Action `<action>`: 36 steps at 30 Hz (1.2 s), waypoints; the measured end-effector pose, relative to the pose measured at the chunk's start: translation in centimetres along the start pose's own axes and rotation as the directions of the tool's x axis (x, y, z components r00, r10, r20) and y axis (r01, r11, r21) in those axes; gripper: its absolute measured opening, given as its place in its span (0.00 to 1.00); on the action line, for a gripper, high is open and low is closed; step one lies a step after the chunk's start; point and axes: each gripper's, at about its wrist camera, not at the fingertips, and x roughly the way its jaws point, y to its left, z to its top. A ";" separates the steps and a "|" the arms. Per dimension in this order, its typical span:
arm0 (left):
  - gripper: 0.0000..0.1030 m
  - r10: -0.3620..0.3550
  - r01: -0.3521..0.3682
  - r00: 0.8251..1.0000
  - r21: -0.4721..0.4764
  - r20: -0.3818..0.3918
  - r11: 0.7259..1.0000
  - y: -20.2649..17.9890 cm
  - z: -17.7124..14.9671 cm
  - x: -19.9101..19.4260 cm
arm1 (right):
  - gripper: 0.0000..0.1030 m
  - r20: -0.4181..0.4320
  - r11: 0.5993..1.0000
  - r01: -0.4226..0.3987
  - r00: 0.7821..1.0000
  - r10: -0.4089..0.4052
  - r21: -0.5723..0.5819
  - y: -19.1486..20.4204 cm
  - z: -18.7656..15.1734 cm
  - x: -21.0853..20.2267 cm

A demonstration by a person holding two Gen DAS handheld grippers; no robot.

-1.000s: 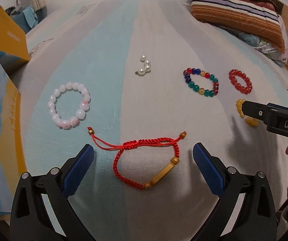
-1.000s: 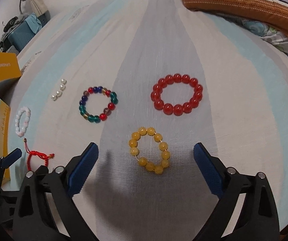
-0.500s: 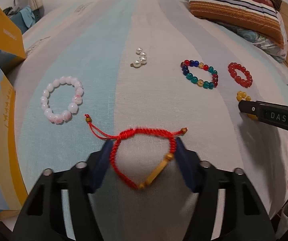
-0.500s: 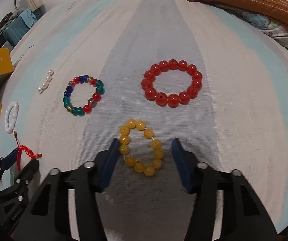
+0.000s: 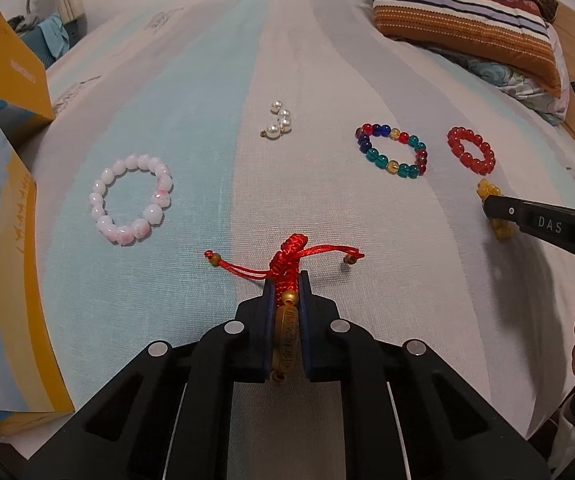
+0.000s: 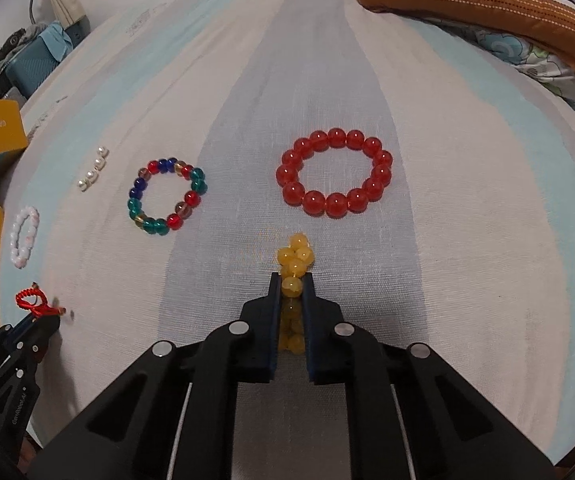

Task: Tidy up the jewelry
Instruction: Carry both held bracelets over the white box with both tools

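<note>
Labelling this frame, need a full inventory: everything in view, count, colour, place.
red cord bracelet: 1, red with gold charm, in left gripper
yellow bead bracelet: 1, yellow, in right gripper
red bead bracelet: 1, red, ahead of right gripper
multicolour bead bracelet: 1, mid bed
pink-white bead bracelet: 1, left
pearls: small white cluster, centre
box: 1, yellow-blue, left edge
pillow: 1, striped, far right
left hand-held gripper: shut
right hand-held gripper: shut

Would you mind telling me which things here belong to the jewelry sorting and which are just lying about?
Job: red cord bracelet in left gripper; yellow bead bracelet in right gripper; red bead bracelet; multicolor bead bracelet; pink-white bead bracelet; pearl piece.

Lying about: striped pillow; yellow box.
</note>
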 end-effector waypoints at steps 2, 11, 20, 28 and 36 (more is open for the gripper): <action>0.09 0.001 -0.001 1.000 0.001 0.002 1.000 0.1 0.0 -0.1 | 0.09 0.006 1.000 -0.002 1.000 0.002 0.000 0.1 0.0 -0.3; 0.09 0.016 -0.016 1.000 -0.004 0.015 1.000 0.1 0.1 -0.5 | 0.09 0.024 1.000 0.002 1.000 -0.002 -0.001 0.2 0.1 -0.7; 0.09 0.024 -0.024 0.999 -0.011 0.031 1.000 0.4 1.0 -2.1 | 0.09 0.049 1.000 0.016 0.999 -0.016 -0.009 0.4 0.2 -1.7; 0.09 0.032 -0.032 0.998 -0.019 0.047 0.999 1.1 2.6 -4.2 | 0.09 0.095 0.999 0.034 0.995 -0.032 -0.018 1.6 1.2 -3.8; 0.09 0.047 -0.043 0.996 -0.044 0.078 0.998 3.2 4.1 -6.9 | 0.09 0.137 0.997 0.058 0.989 -0.052 -0.044 3.7 2.2 -5.7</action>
